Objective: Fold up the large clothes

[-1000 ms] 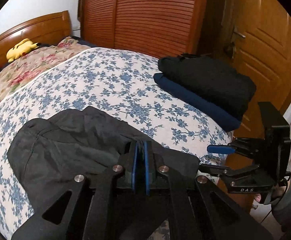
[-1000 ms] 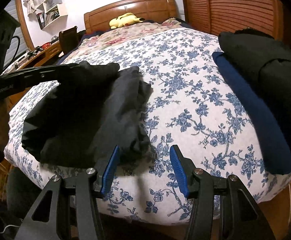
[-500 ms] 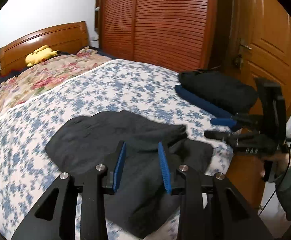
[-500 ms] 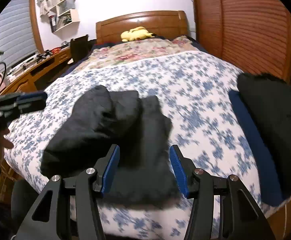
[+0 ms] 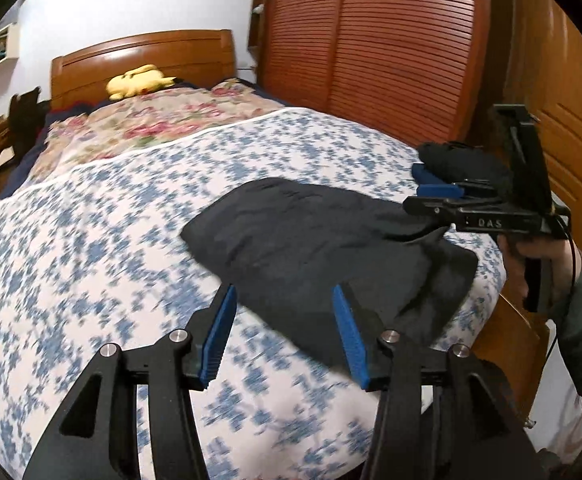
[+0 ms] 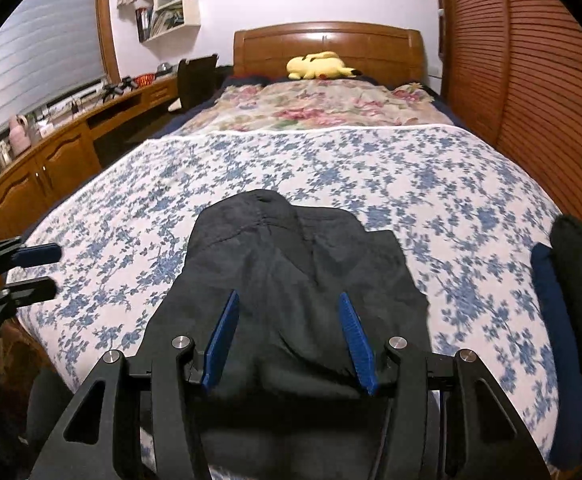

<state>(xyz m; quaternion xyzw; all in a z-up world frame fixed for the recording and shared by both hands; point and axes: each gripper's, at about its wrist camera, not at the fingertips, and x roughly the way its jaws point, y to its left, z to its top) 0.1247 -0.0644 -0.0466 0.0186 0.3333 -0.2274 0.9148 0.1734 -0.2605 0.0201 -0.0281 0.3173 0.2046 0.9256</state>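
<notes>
Right wrist view, hidden: the near hem of the dark garment runs under my right claw and off the bottom edge; the folded stack at the right is cut by the frame.
Left wrist view, hard to make out: the blue flowered sheet is smeared with blur; whether my right claw touches the garment below it, I cannot tell.
Around: a yellow plush toy lies at the headboard, on a pink flowered cover; a slatted wardrobe stands along one side of the bed and a wooden desk along the other.
In the way: my own black arms and blue pads fill the lower part of both views.
Garment: black, folded into a rough rectangle, creased, one flap spreading loose near the bed's foot edge; it lies flat on the sheet, well apart from the stack.
Left claw: spread wide, holding nothing, above the sheet beside the garment.
Right claw: spread wide over the garment, gripping nothing.
</notes>
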